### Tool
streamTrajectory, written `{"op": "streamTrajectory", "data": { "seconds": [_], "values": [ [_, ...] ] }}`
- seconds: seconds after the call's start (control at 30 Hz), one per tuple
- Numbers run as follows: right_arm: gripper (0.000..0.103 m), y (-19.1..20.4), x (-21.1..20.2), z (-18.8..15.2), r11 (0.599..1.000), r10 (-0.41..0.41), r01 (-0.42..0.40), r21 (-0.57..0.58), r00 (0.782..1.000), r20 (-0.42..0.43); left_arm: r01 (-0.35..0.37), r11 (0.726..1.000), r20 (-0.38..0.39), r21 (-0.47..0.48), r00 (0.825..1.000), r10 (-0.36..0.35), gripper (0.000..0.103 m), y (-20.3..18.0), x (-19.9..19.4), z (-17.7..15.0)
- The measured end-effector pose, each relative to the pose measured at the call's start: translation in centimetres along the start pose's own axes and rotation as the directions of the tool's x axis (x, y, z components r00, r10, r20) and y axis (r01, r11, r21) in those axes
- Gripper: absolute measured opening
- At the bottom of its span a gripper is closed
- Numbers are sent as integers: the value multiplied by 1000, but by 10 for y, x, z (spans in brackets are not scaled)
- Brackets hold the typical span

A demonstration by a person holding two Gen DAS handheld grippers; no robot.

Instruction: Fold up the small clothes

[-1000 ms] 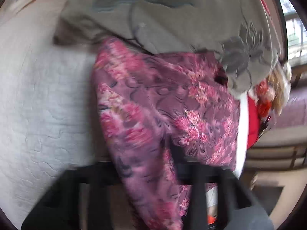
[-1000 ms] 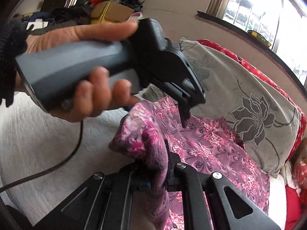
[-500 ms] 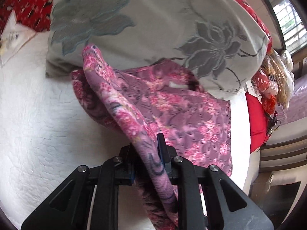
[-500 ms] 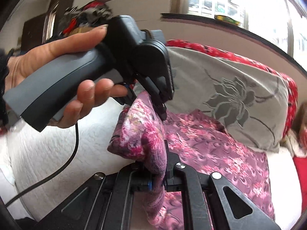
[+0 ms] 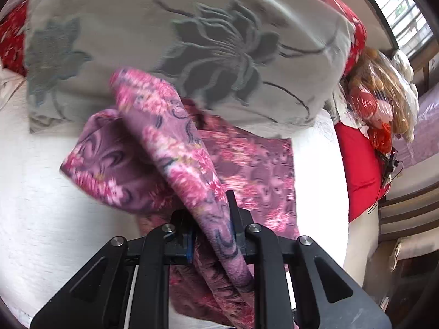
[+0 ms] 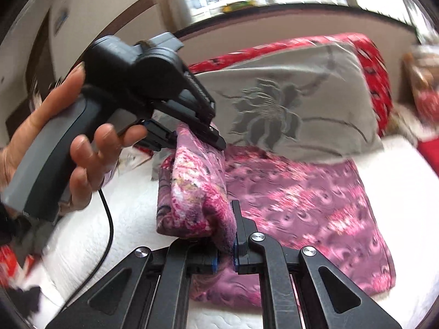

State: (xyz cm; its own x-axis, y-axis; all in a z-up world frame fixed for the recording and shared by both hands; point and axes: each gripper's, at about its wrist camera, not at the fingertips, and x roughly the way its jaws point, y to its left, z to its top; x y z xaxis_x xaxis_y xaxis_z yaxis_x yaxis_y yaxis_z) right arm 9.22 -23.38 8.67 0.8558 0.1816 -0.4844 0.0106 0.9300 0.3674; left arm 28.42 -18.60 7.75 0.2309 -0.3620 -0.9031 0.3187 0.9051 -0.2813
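A pink and purple floral garment [image 5: 247,170] lies partly flat on the white quilted bed [image 5: 41,192], its near edge lifted and doubled over. My left gripper [image 5: 212,235] is shut on that raised edge, and the cloth hangs down between its fingers. In the right wrist view the garment [image 6: 301,200] spreads out to the right, and my right gripper [image 6: 225,259] is shut on a thick fold of it. A hand holds the left gripper [image 6: 203,139] just above and behind, pinching the same fold from the top.
A grey pillow with a dark flower pattern [image 5: 192,41] lies right behind the garment, with red patterned bedding [image 6: 378,82] beyond it. A red cloth [image 5: 359,170] and a plastic-wrapped bundle [image 5: 378,101] sit at the bed's right edge. A black cable [image 6: 108,219] hangs from the left gripper.
Both grippers have carried the lifted edge across the bed toward the pillow and slightly up. The right view has rolled, and more of the flat part of the garment shows.
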Motion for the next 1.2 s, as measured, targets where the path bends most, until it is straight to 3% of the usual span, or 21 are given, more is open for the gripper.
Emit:
{"op": "streamTrajectory", "data": {
  "seconds": [0.17,0.37,0.57,0.67,0.77,0.83,0.97,1.03,1.07,1.13,1.2],
  "values": [
    [6,-59,-11,-5,983,8,-4,186,1000,-22,-6,999,-34,40,999,7,16,-45,31,-4],
    [6,-105,-23,-16,946,4,4,325,1000,-25,-3,997,-94,71,996,10,16,-84,68,-6],
    [6,-151,-30,-28,875,11,2,483,1000,-25,-3,994,-141,109,990,18,19,-117,98,-10],
    [6,-171,-27,-39,836,23,5,549,999,-45,15,996,-154,87,988,-1,25,-124,108,-12],
    [7,-187,-18,-55,794,32,31,607,995,-92,138,990,-128,-19,982,-139,28,-113,98,-9],
    [7,-193,-11,-64,770,36,50,636,992,-121,179,981,-104,-73,977,-186,28,-100,85,-4],
    [12,-204,-7,-73,705,87,48,708,984,-153,140,986,-35,-88,989,-144,35,-65,56,2],
    [14,-208,-17,-67,710,85,62,702,981,-173,98,990,-2,-101,995,-98,46,-35,42,0],
    [14,-211,-30,-61,714,64,69,696,984,-164,82,990,10,-112,997,-81,46,-21,38,-3],
    [17,-219,-52,-47,720,21,52,692,995,-96,57,989,11,-138,998,-56,46,8,34,-12],
    [27,-230,-73,-24,735,-54,48,676,998,-13,46,984,2,-170,999,-46,46,30,37,-22]
  ]
}}
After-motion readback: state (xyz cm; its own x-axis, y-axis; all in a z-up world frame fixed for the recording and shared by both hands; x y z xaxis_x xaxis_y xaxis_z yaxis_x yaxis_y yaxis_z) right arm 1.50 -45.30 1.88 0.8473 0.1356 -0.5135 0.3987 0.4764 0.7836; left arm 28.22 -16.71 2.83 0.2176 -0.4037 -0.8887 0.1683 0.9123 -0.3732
